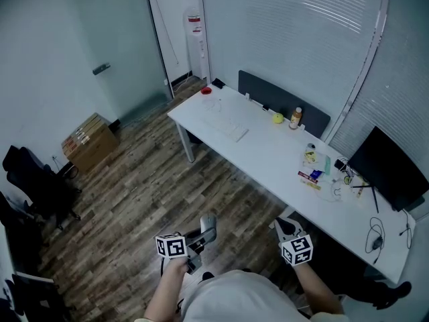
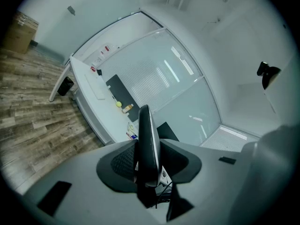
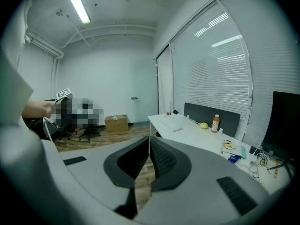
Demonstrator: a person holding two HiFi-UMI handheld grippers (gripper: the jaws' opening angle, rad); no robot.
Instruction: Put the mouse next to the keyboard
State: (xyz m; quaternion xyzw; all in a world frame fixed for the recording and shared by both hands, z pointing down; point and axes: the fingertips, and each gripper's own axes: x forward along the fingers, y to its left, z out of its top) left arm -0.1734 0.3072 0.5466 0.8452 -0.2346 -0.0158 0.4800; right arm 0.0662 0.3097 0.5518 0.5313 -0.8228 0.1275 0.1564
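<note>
The left gripper (image 2: 149, 164) was clamped on the slim grey computer mouse (image 2: 147, 142), which stood on edge between the pads with its long axis running out along the jaws. The flat white keyboard (image 1: 226, 127) lay well apart from it, ahead of the person near the far-left end of the long white desk (image 1: 268, 163), its length following the desk's. The mouse-bearing hand was the one on that side. The right gripper (image 3: 149, 154) hung empty with its jaws together, so the carry looked like the left's alone.
</note>
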